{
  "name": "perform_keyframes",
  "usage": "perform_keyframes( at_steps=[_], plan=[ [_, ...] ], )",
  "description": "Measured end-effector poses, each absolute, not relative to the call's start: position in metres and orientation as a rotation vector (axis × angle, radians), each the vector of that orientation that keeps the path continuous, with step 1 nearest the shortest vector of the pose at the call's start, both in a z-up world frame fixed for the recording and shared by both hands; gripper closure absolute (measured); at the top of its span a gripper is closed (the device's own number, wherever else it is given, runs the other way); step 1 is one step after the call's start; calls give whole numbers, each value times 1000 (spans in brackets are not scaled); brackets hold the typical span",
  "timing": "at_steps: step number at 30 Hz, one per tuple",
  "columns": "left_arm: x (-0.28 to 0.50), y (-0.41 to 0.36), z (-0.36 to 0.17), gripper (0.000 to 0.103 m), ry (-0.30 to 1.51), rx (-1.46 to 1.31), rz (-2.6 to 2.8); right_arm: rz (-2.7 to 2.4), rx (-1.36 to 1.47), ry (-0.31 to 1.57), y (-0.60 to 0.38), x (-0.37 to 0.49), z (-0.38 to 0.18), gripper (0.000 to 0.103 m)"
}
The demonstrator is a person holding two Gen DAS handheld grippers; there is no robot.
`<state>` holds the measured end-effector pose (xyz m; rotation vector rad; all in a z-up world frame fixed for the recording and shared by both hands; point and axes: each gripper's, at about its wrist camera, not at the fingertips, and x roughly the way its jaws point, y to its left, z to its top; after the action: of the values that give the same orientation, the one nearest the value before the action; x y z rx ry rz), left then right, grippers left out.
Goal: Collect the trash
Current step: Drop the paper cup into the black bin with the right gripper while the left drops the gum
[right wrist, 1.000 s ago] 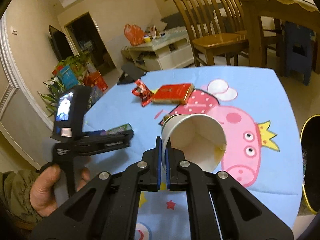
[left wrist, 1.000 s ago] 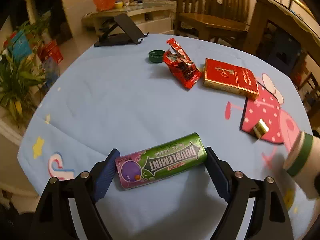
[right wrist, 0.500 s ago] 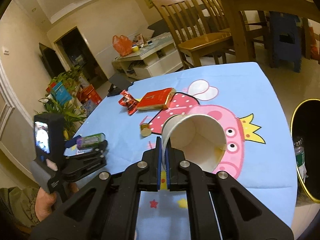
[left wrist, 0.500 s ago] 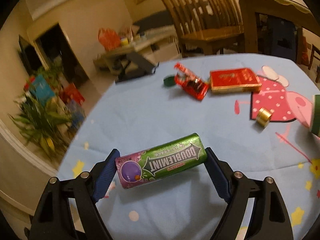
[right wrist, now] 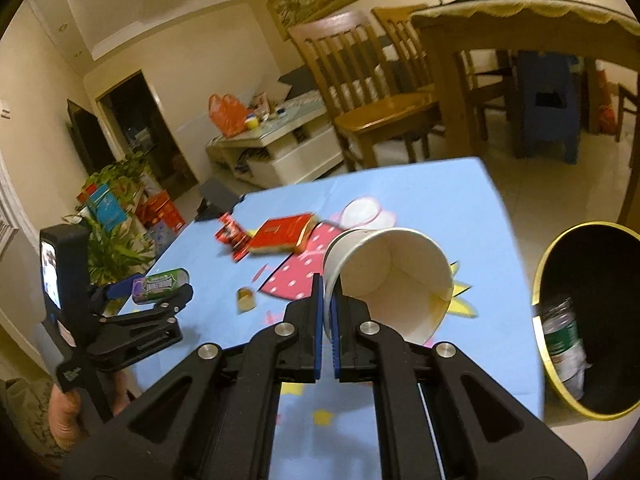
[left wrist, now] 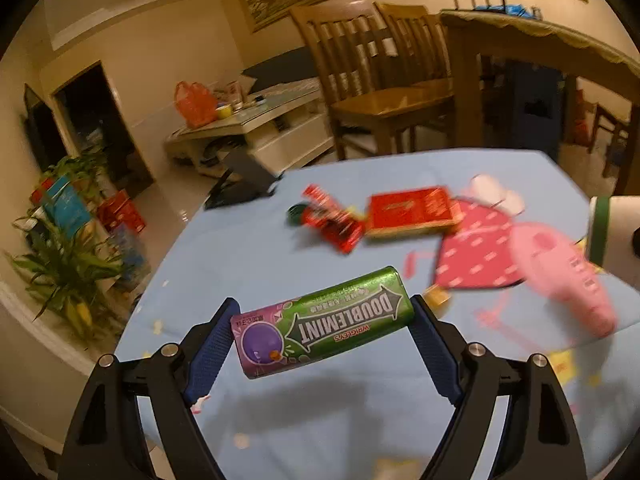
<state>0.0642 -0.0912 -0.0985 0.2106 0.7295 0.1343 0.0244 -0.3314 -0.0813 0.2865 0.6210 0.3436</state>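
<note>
My left gripper is shut on a green Doublemint gum pack, held lengthwise between its blue pads above the blue table; it also shows in the right wrist view. My right gripper is shut on the rim of a white paper cup, tipped on its side, mouth toward the camera. The cup also shows at the right edge of the left wrist view. A black bin with a yellow rim stands on the floor right of the table, a plastic bottle inside.
On the blue cartoon tablecloth lie a red box, a red wrapper, a green cap and a small gold cap. A black stand sits at the far edge. Wooden chairs and plants surround the table.
Both grippers have risen and tilted up, each still holding its item. The right gripper has swung right, so the bin has come into view.
</note>
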Motion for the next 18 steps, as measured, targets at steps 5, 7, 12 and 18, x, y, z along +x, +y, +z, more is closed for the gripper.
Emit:
perform_keyframes(
  at_steps=[5,7,12,18],
  plan=[
    [66,-128,-81,21,721,194,40,246,291,575,-367,15,-68,99],
    [64,-146,-76,21,709,204,2,201,312,560,-389,14,-63,99],
    [58,-189,-69,21,680,241,-76,25,394,573,-459,17,-71,99],
    [53,-231,-67,21,655,265,-162,-135,359,472,-504,1,-54,99]
  ],
)
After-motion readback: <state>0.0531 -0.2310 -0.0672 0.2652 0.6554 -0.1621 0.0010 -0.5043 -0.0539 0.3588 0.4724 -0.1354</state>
